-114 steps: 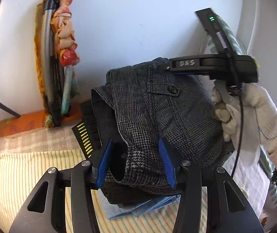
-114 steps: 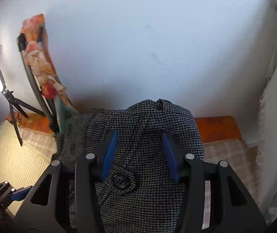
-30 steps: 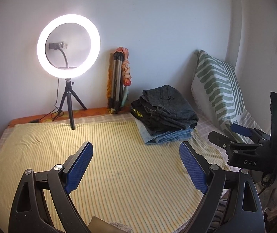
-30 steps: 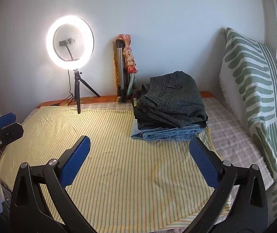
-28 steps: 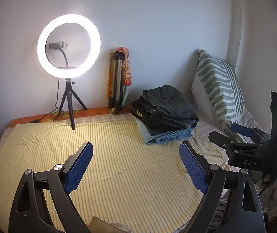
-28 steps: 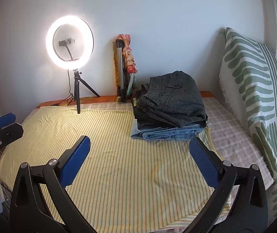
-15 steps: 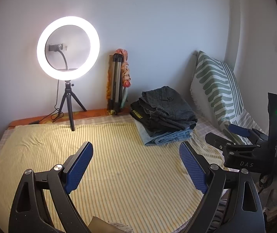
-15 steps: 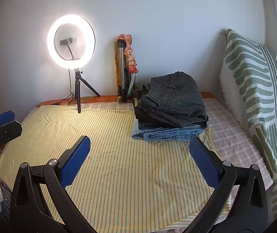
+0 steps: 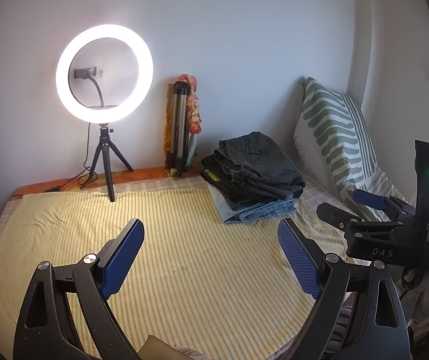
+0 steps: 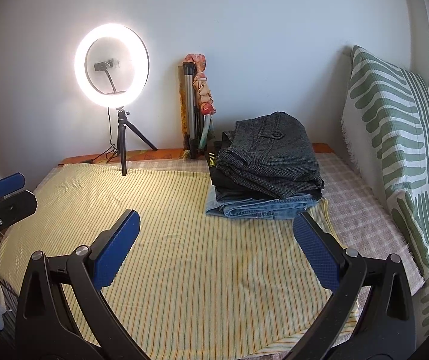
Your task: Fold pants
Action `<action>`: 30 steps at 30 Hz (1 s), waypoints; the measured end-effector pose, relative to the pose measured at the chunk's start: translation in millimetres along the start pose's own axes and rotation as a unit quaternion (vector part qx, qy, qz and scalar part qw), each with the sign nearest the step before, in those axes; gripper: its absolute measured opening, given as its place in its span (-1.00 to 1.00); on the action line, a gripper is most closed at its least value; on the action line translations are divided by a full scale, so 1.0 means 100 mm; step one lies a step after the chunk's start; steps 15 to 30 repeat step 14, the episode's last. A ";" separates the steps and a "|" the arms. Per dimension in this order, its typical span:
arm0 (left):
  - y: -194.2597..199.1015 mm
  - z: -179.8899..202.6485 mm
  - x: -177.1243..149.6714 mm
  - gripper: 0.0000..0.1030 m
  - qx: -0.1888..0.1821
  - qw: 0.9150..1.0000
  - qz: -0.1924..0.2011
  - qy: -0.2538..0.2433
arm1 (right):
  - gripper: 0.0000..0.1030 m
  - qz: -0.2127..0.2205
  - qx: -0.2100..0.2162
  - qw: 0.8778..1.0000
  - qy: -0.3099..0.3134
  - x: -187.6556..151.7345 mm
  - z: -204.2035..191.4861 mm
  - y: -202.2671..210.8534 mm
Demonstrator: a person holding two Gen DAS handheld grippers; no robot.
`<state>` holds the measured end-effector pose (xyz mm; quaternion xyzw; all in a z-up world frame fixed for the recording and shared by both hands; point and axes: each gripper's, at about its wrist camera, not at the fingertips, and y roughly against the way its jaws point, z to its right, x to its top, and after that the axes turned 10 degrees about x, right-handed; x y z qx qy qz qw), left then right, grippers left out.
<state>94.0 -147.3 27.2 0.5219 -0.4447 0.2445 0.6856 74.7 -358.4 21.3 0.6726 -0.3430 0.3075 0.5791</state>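
Folded grey checked pants lie on top of a stack with dark pants and blue jeans at the far right of the yellow striped sheet. My left gripper is open and empty, held well back from the stack over the sheet. My right gripper is open and empty too, also back from the stack. The right gripper shows at the right of the left wrist view. The left gripper shows at the left edge of the right wrist view.
A lit ring light on a small tripod stands at the back left. A folded tripod with a cloth leans on the wall. A green patterned pillow stands along the right side.
Since 3.8 s ago both grippers have let go of the grey pants and pulled far back from the stack. Over the last second the views barely shift.
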 end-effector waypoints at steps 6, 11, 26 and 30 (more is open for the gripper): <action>-0.01 0.00 0.01 0.76 -0.002 1.000 0.000 0.001 | 1.00 -0.002 0.004 1.000 0.001 0.01 -0.03 -0.02; 0.00 0.00 0.01 0.76 -0.004 1.000 0.003 0.002 | 1.00 -0.005 0.008 1.000 0.004 0.01 -0.05 -0.07; -0.01 -0.02 0.01 0.76 -0.005 1.000 0.002 0.004 | 1.00 -0.006 0.009 1.000 0.004 0.00 -0.05 -0.09; -0.01 -0.02 0.01 0.76 -0.005 1.000 0.002 0.004 | 1.00 -0.006 0.009 1.000 0.004 0.00 -0.05 -0.09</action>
